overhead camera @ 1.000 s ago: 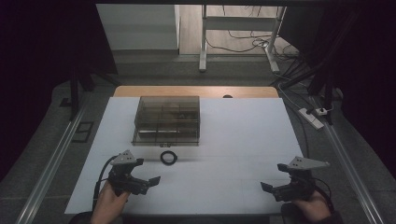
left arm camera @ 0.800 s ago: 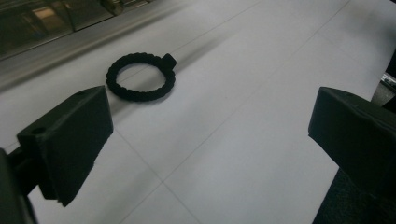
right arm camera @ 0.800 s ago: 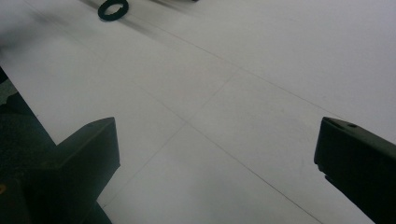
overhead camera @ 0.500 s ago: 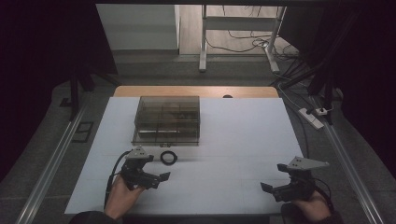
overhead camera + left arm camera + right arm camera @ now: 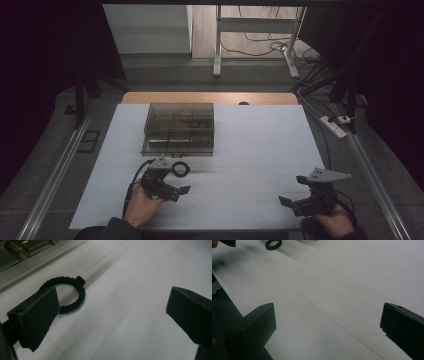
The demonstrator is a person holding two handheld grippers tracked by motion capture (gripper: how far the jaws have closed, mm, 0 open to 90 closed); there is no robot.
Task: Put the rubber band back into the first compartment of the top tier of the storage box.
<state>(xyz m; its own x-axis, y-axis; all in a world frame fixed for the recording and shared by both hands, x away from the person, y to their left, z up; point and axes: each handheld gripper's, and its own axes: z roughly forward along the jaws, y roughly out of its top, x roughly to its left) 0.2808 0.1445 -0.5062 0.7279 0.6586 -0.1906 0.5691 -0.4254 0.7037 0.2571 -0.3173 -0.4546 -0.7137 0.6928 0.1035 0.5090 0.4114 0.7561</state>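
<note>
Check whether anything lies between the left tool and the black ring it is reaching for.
Nothing: in the left gripper view, bare white table lies between the open left tool and the black ring.

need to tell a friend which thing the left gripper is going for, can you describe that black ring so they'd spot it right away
Start at the white table and find the smoky clear compartment box on its far left half. Just in front of that box, on the person's side, lies the black ring, flat on the table, close by the open left gripper. It is small, dark and braided, with a little square nub on its rim.
</note>
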